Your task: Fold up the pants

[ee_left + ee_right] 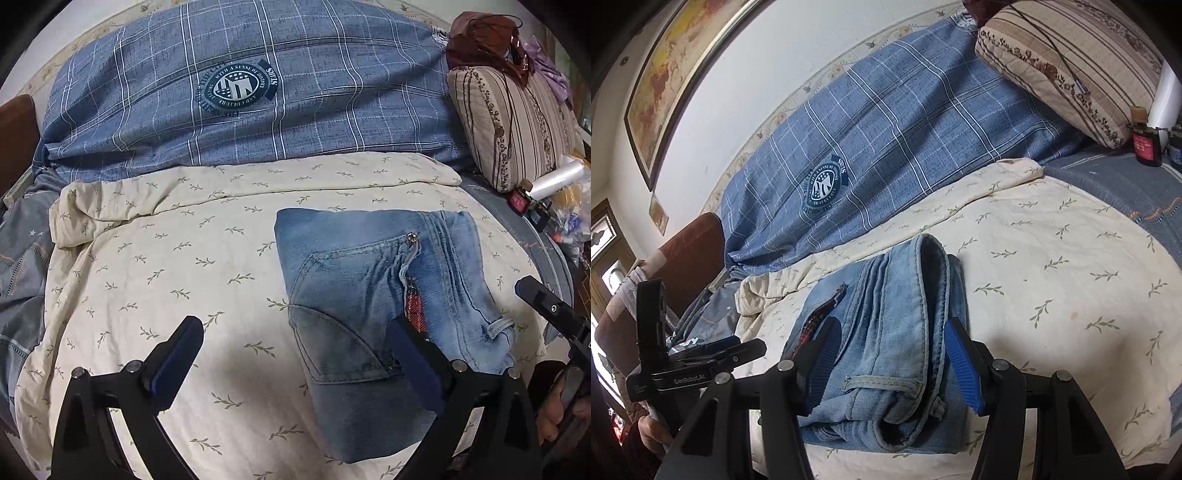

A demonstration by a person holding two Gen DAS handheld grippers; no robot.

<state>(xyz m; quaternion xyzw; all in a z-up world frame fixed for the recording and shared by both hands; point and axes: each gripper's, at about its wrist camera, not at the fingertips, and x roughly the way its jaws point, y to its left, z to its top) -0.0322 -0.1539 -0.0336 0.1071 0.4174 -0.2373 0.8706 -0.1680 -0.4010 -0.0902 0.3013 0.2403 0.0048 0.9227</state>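
Note:
The light blue jeans (354,295) lie folded into a compact bundle on the cream leaf-print sheet (166,280), with a back pocket and a red plaid lining showing. My left gripper (297,350) hangs open above the sheet; its right finger (413,358) overlaps the bundle's near left part, and nothing is pinched. In the right wrist view the jeans (886,332) lie under and between the blue pads of my right gripper (894,360), which stands open and does not press on them. The right gripper's finger (535,295) shows just right of the bundle, and the left gripper (713,354) shows at the far left.
A blue plaid duvet (258,92) is heaped at the back against the wall. A striped pillow (517,125) lies back right, beside a small dark bottle (1145,144) and a plastic roll (557,177). A framed picture (676,85) hangs on the wall, and a brown cushion (690,247) sits left.

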